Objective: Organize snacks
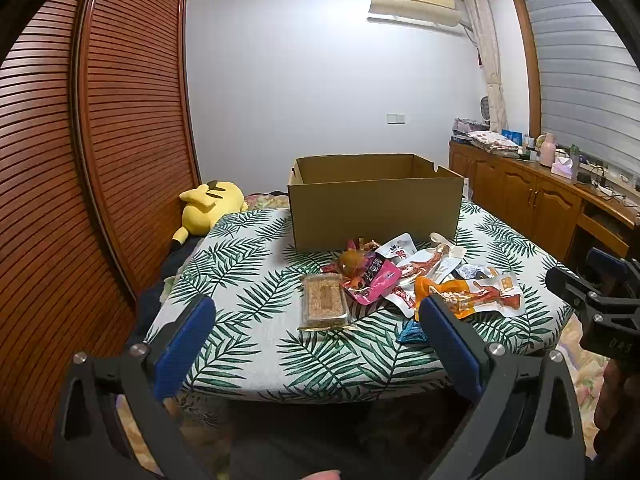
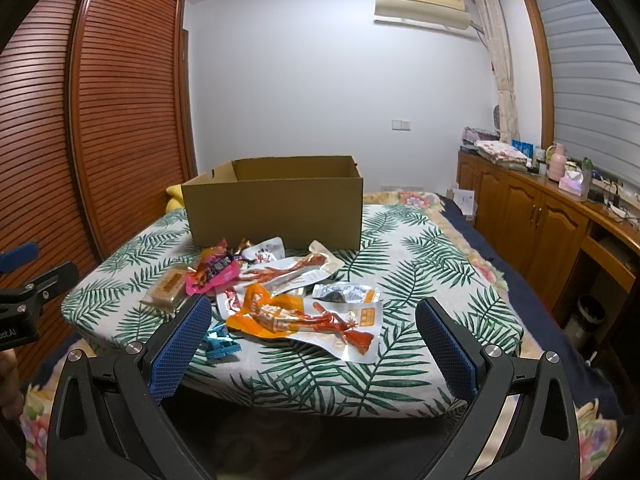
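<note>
Two hand-held grippers, left (image 1: 316,320) and right (image 2: 312,330), hang spread and empty above the tabletop (image 2: 420,264). We see the snack packets (image 2: 280,300) heaped before the open cardboard box (image 2: 276,204), presumably staged for loading.

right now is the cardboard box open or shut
Open: the cardboard box has no lid or flaps over its top, and its inner walls show.

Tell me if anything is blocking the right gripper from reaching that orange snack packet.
Nothing visible does. The right gripper is open, and the orange snack packet lies uncovered on top of the pile, straight ahead between the blue pads.
</note>
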